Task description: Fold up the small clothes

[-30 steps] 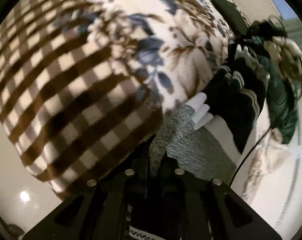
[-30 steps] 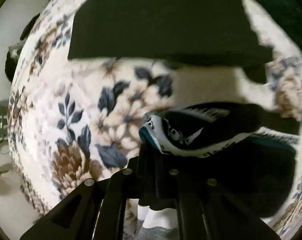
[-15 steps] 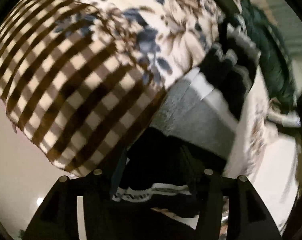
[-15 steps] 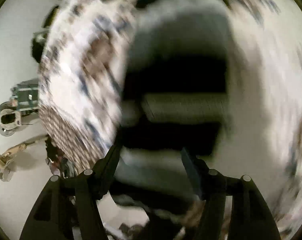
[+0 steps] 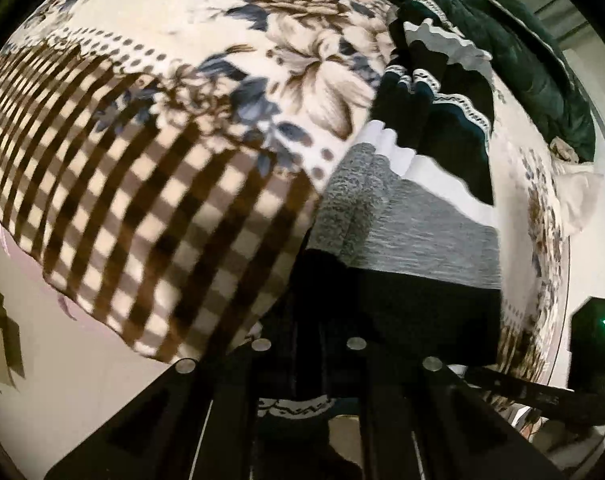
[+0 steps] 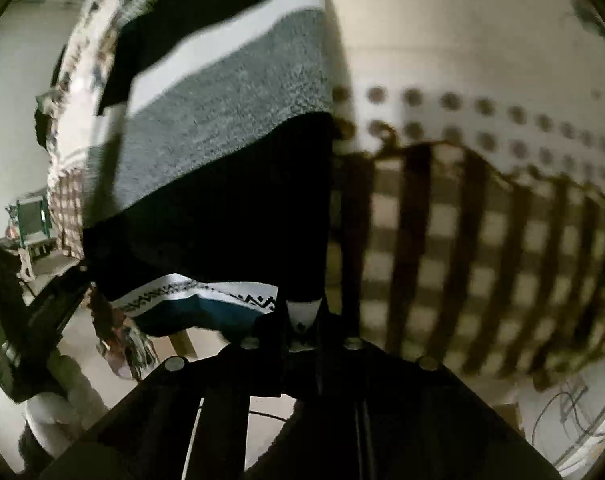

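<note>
Both hand-held grippers have changed grip since a second ago: then the left one pinched a grey knit edge and the right one hovered over the floral blanket holding a patterned hem, and now both are at the near end of the same striped knit garment (image 5: 406,236). In the left wrist view the left hand-held gripper (image 5: 310,336) has its jaws brought together on the garment's black band, the fabric bunched between them. In the right wrist view the right hand-held gripper (image 6: 302,328) is closing on the white patterned hem (image 6: 198,292), which sits between its fingers. The garment is a nubbly knit in broad bands of black, heathered grey and white, trimmed with a zigzag-patterned border and a teal edge; it lies stretched across a plush blanket (image 5: 174,128) printed with brown and blue flowers, dots and a brown check. Only the left view shows the dark green quilted jacket (image 5: 534,80) at the far side and a black device with a green light (image 5: 590,344); only the right view shows the other gripper's black frame (image 6: 34,320) at left.
</note>
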